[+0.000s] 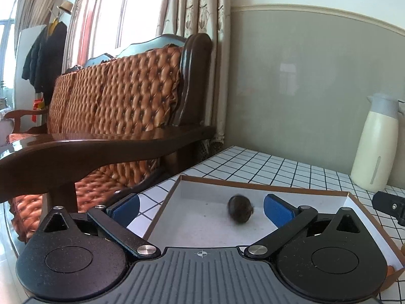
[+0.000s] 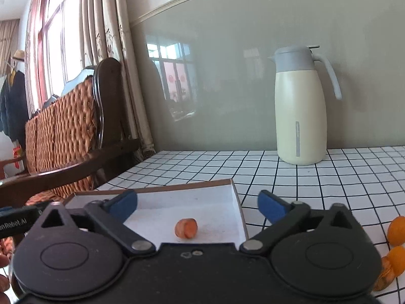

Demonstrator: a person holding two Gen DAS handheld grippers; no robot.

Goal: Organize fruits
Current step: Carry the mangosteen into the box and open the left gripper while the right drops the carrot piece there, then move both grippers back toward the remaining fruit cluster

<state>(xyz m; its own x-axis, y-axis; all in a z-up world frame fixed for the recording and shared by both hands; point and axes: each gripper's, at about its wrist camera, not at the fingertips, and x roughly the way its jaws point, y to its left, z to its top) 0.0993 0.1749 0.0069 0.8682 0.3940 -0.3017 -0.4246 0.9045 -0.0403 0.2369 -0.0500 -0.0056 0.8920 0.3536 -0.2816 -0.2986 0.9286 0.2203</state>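
Left wrist view. Left gripper (image 1: 201, 209): lower centre of the frame, blue-padded fingers (image 1: 274, 212) spread wide, nothing between the pads. Shallow cardboard tray (image 1: 253, 185) with a brown rim and white floor: lower centre, on the table (image 1: 265, 162), which is covered in a white cloth with a black grid. Dark round fruit (image 1: 240, 210): on the tray floor between the spread fingers and clear of both, its outline blurred. Cream jug (image 1: 377, 144) with a grey lid: right edge, standing upright on the table, well apart from the tray. Wooden sofa (image 1: 121, 116) with quilted orange cushions: left half of the frame, beside the table. Curtains (image 1: 197, 7): upper centre.

Right wrist view. Right gripper (image 2: 197, 206): lower centre, blue fingers (image 2: 272, 209) spread wide, gripping nothing. Tray: lower centre, its right corner just inside the right finger. Small orange-pink fruit (image 2: 186, 228): on the white tray floor, near the gripper body, touching neither finger. Orange fruits (image 2: 396, 243): lower right edge, on the table outside the tray, clustered together. Jug: upper right, upright, handle to the right. Part of the other gripper (image 2: 17, 217): left edge, black, with pale lettering.
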